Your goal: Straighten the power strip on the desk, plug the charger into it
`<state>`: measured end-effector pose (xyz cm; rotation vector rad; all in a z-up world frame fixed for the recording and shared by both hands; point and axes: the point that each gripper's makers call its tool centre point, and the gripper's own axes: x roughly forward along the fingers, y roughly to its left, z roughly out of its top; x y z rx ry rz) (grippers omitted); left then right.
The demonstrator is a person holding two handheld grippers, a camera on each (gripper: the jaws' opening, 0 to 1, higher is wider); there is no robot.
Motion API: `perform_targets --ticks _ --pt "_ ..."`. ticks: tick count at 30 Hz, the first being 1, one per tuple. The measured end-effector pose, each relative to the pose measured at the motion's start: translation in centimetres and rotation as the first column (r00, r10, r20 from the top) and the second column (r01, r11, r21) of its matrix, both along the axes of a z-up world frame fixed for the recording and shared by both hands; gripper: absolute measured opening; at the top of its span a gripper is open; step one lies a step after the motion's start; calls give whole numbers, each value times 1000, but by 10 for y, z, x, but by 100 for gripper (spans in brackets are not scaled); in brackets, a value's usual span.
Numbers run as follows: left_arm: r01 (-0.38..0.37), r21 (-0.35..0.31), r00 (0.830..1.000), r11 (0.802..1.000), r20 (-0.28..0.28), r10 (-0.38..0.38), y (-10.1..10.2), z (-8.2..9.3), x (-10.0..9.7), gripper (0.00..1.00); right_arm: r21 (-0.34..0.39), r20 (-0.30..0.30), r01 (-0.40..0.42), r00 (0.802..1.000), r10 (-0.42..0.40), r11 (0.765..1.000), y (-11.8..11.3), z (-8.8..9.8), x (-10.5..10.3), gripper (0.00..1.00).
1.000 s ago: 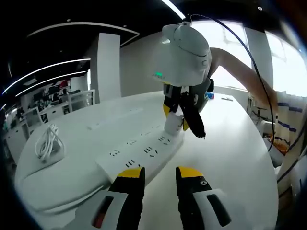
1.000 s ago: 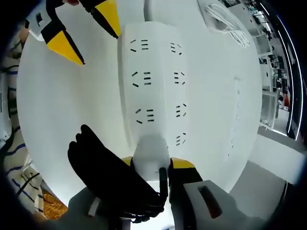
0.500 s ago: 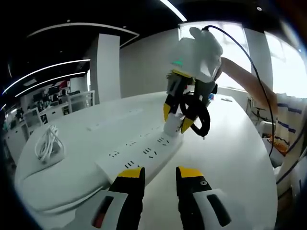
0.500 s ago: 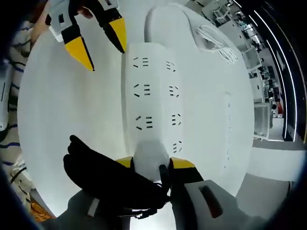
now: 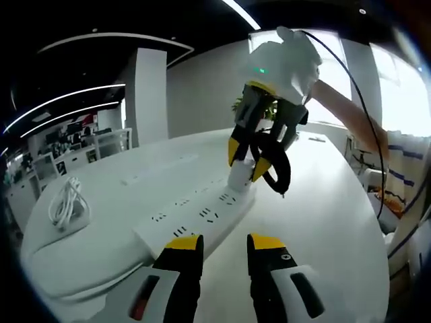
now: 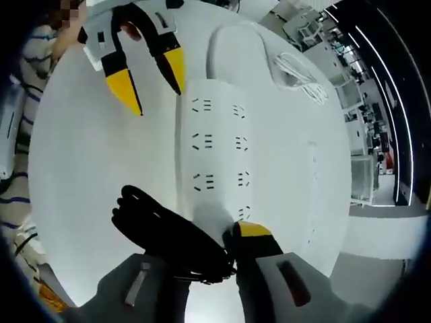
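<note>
**Charger may jam at the strip's end**

Still risky: right claw (image 5: 244, 156) clenched on the white charger (image 6: 214, 221) over the power strip (image 6: 214, 145) on the tabletop (image 6: 94, 168); a tilted push could miss the socket; left claw (image 5: 224, 247), parted, steadies nothing

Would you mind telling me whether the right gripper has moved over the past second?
Yes. In the left gripper view the right gripper, shut on the charger, has tilted and lifted slightly against the power strip, which stayed put.
</note>
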<state>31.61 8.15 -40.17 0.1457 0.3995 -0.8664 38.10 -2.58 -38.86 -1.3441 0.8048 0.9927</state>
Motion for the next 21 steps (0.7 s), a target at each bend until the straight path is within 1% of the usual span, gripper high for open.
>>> perform_targets --ticks 4,5,6,7,9,11,14,15,17,19,21 --pt "-1 0 1000 1000 1 1 0 0 0 26 -18 -21 6 1000 -6 1000 1 0 2 22" --pt "-2 1 1000 1000 1 2 1 0 0 26 -25 -32 6 999 -6 1000 0 0 1 22" --pt "-2 2 1000 1000 1 2 1 0 0 26 -24 -57 23 998 -24 999 0 -1 1 22" --pt "-2 1 1000 1000 2 2 1 0 0 26 -25 -66 31 997 -33 999 0 -1 1 22" --pt "-2 -2 1000 1000 2 2 1 0 0 26 -42 -72 33 997 -36 999 0 -3 -2 22" --pt "-1 -1 1000 1000 3 1 1 0 -1 26 -52 -66 37 997 -40 998 -1 -4 -4 22" --pt "-4 -1 1000 1000 4 4 1 1 -1 26 -11 -67 45 997 -46 999 -2 -4 -5 22" --pt "-34 -8 999 999 17 35 3 4 3 26 -2 -66 45 997 -45 999 -3 -4 -6 22" --pt "-50 -13 998 999 40 50 3 9 5 26 19 -67 44 997 -42 999 -3 -4 -8 22" --pt "-46 -12 998 999 44 47 3 9 5 26 26 -71 43 997 -41 999 -2 -5 -8 22" --pt "-42 -16 999 999 32 43 3 7 4 26 18 -64 38 997 -37 999 -2 -6 -10 22"
